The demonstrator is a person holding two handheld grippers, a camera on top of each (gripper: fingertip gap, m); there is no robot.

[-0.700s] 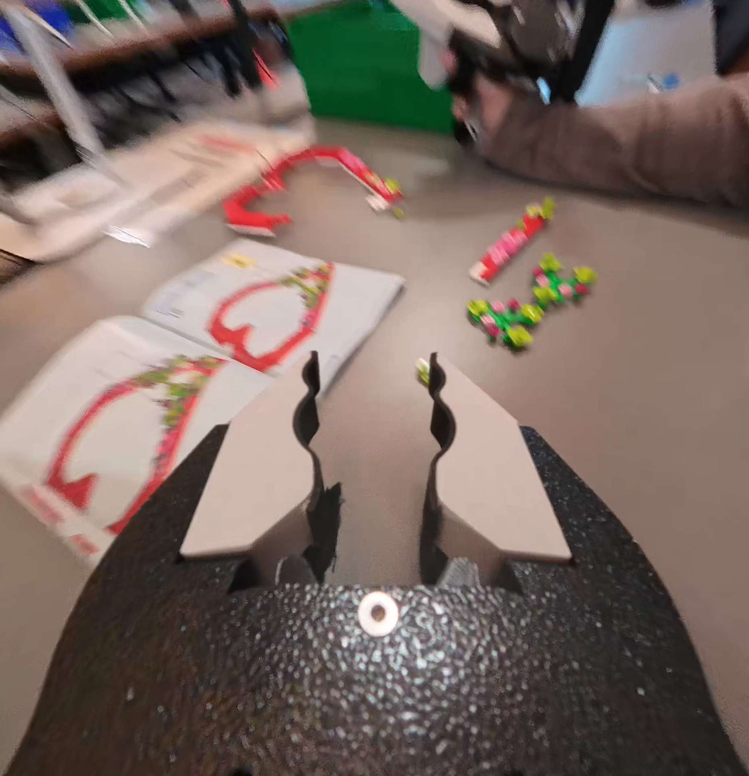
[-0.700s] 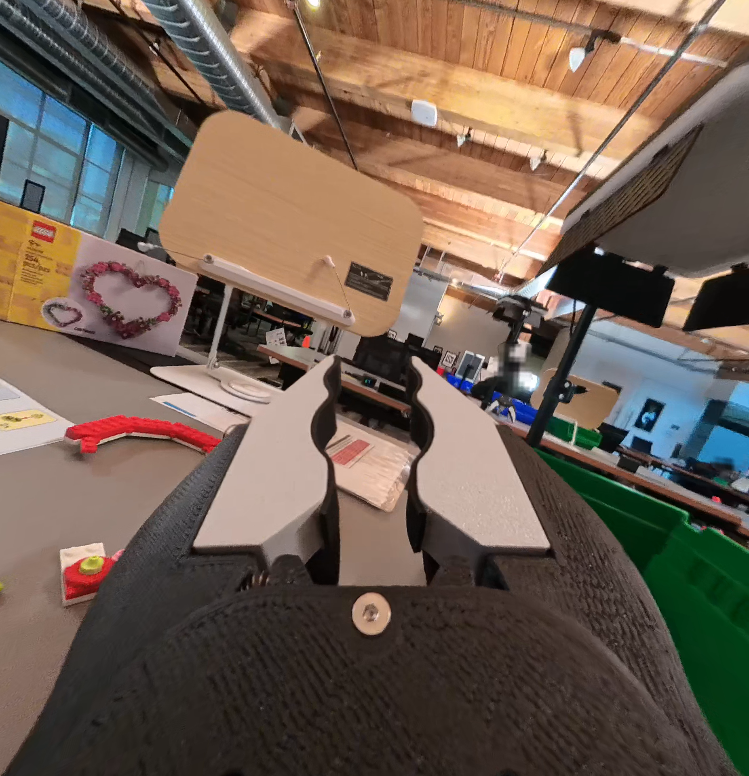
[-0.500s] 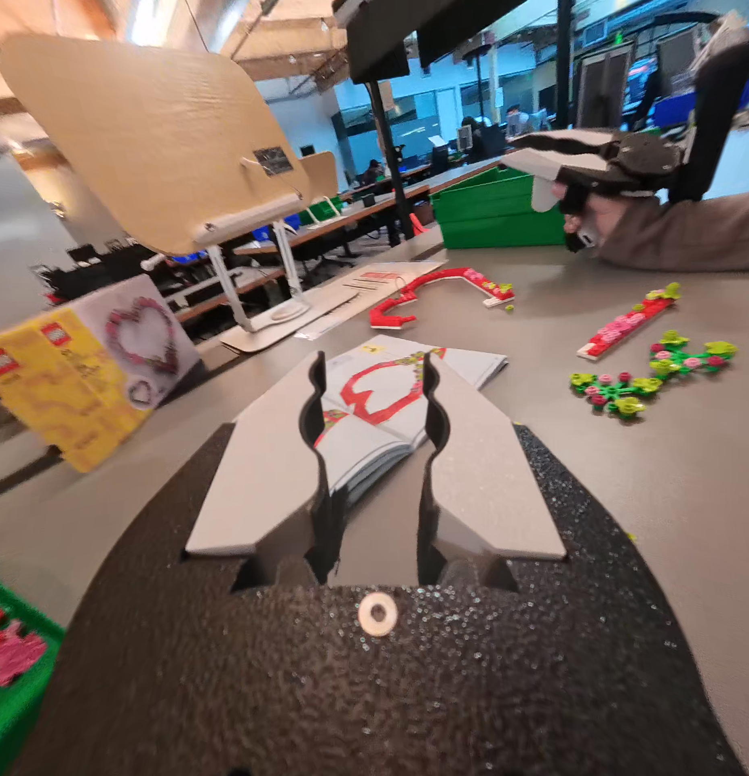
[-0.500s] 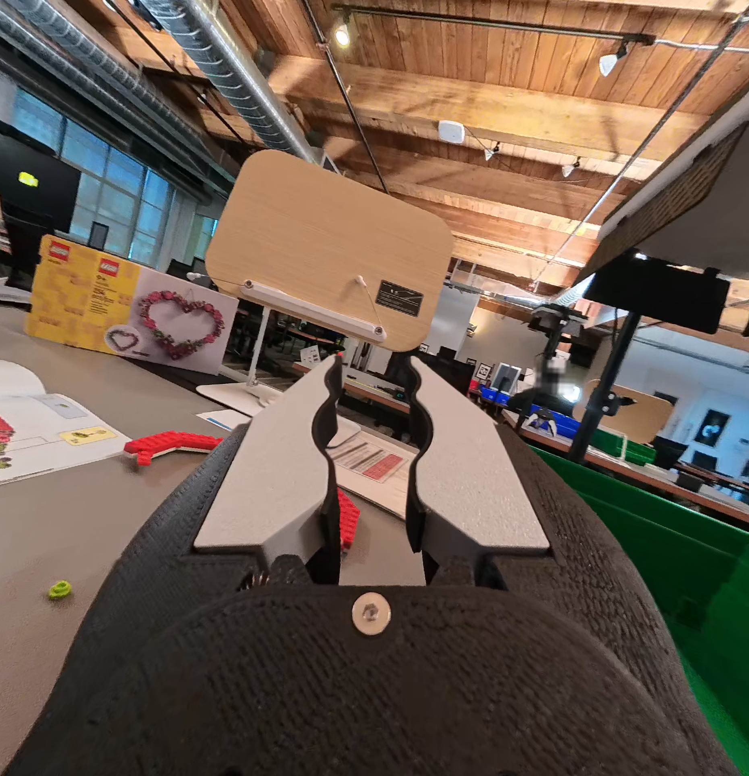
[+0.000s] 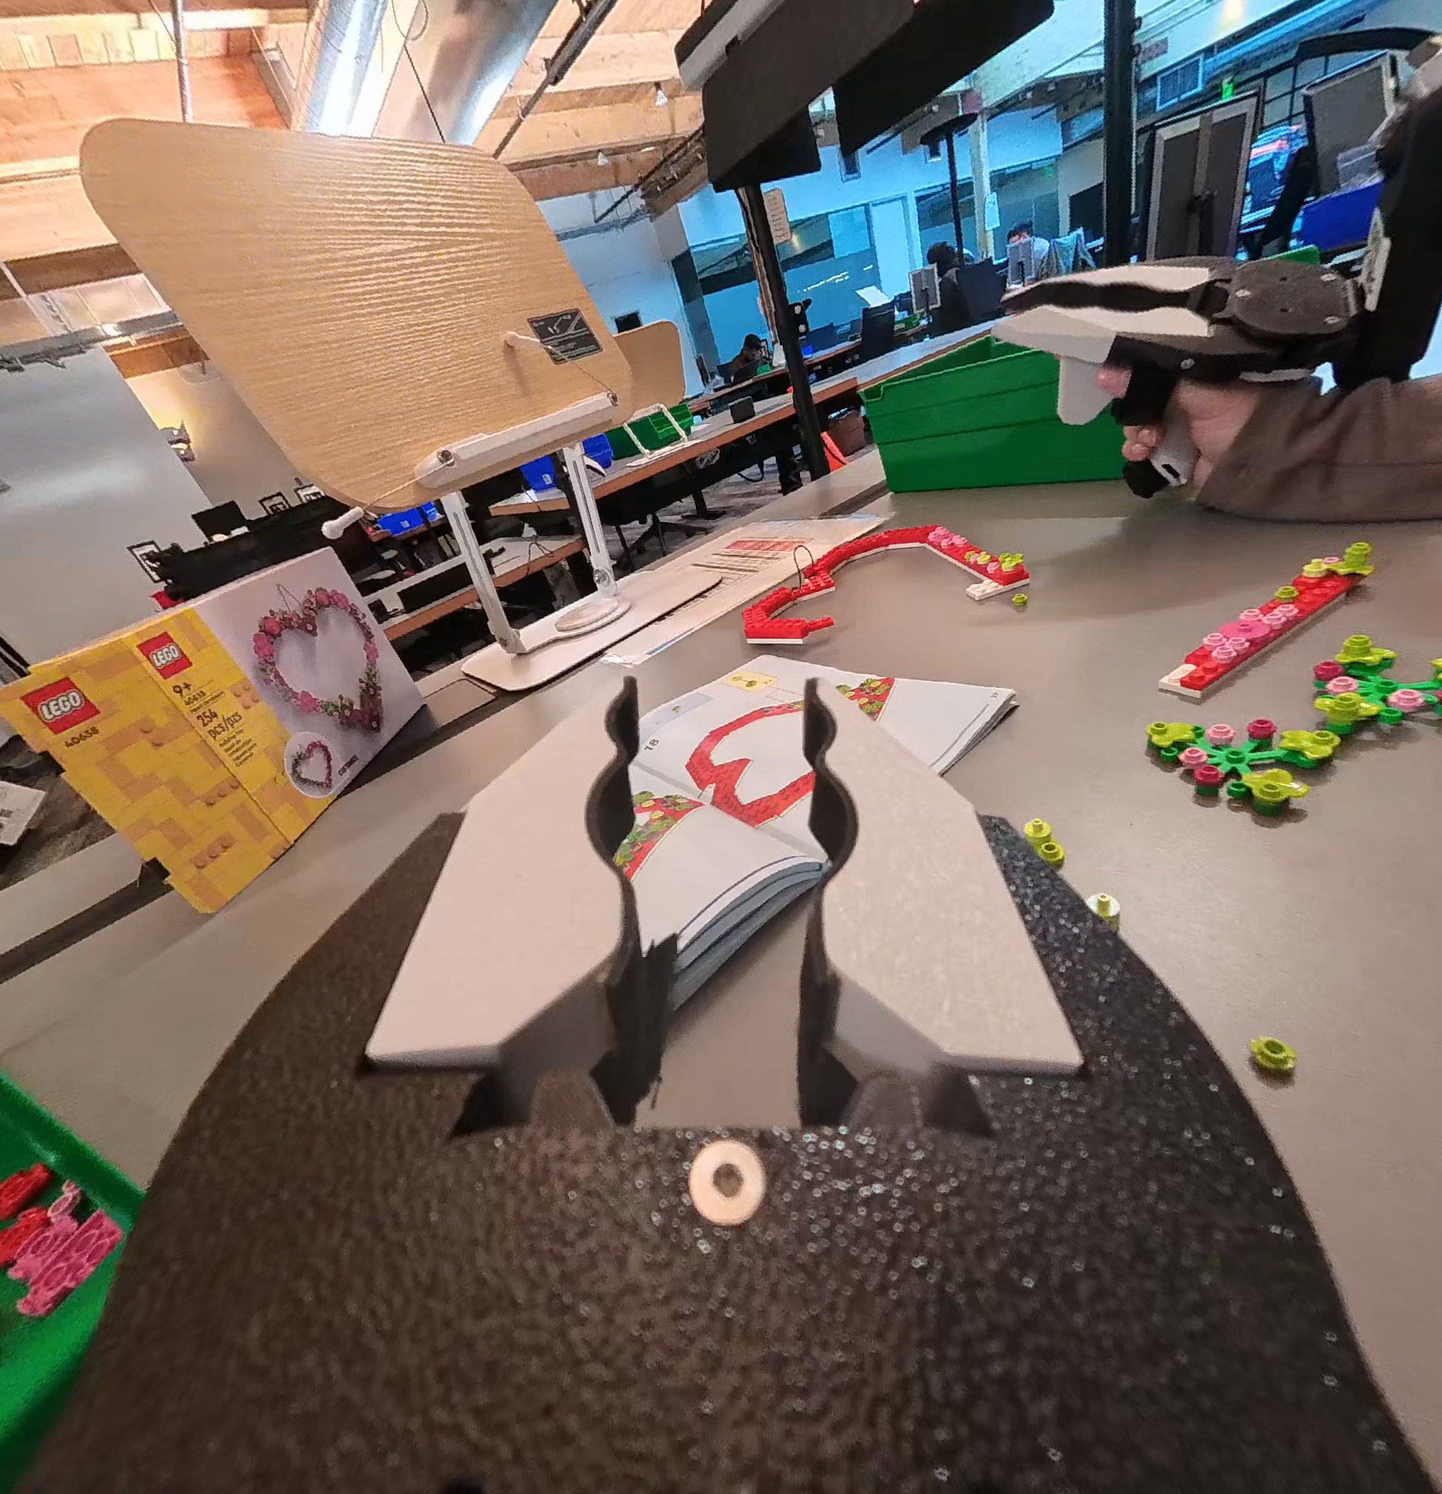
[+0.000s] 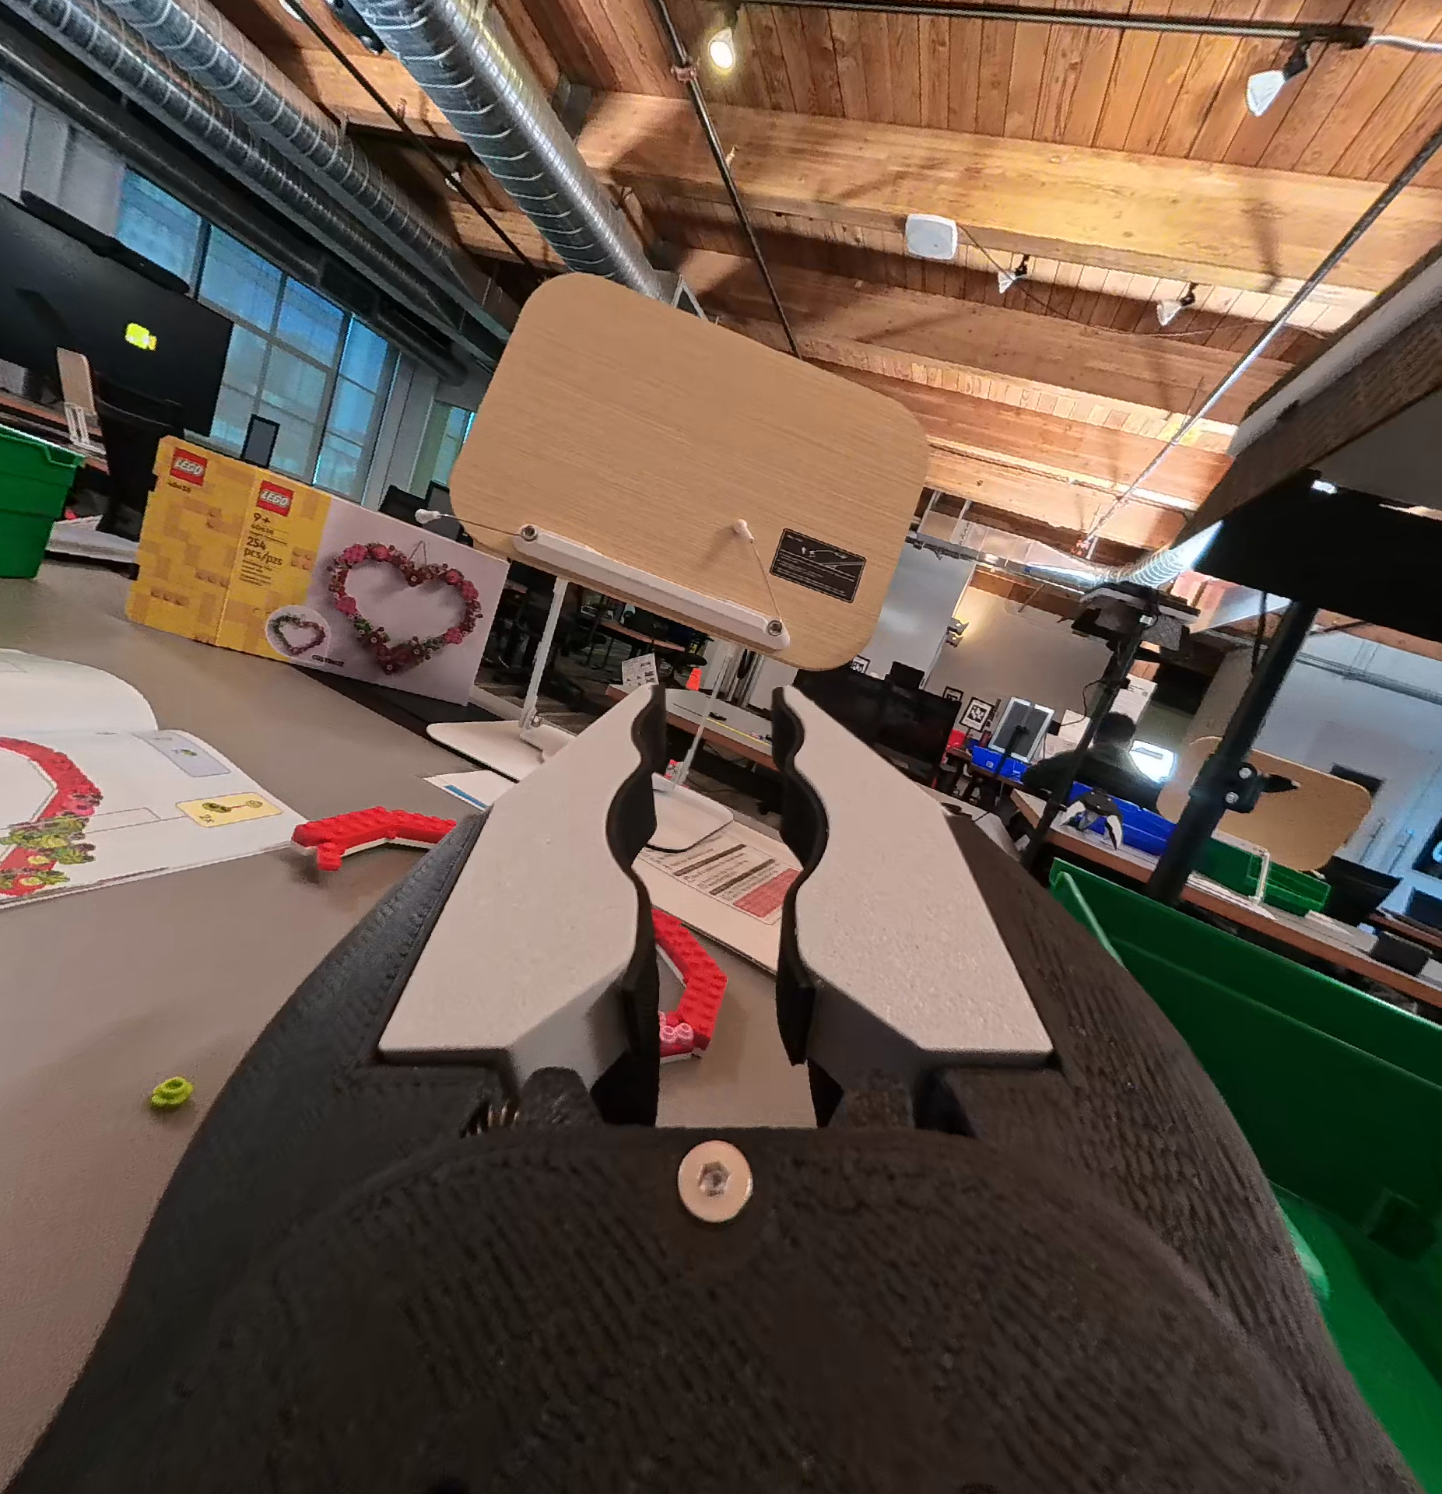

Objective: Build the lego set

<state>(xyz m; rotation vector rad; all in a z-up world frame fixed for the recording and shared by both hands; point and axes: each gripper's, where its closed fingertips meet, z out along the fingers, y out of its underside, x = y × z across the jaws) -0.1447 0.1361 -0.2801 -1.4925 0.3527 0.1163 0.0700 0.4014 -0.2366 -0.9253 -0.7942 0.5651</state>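
Note:
My left gripper (image 5: 719, 703) is open and empty, held above the near edge of the open instruction booklet (image 5: 790, 776). A curved red brick frame (image 5: 871, 566) lies beyond the booklet. A straight red strip with pink flowers (image 5: 1259, 630) and two green flower sprigs (image 5: 1235, 756) lie to the right. My right gripper (image 5: 1025, 319) shows far right, held in a hand above the table. In the right wrist view my right gripper (image 6: 717, 707) is open and empty, tilted upward, with the red frame (image 6: 693, 962) under it.
A wooden book stand (image 5: 362, 315) and the yellow set box (image 5: 200, 728) stand at the back left. Green bins sit at the back right (image 5: 976, 428) and near left (image 5: 22, 1261). Loose lime studs (image 5: 1271, 1055) lie on the grey table. A paper sheet (image 6: 725, 873) lies by the stand. The grippers' ends are close to 35 cm from one another.
My left gripper has tilted up from looking down at the table to looking across it and pulled back left. My right gripper has swung left, so the booklet and box came into view.

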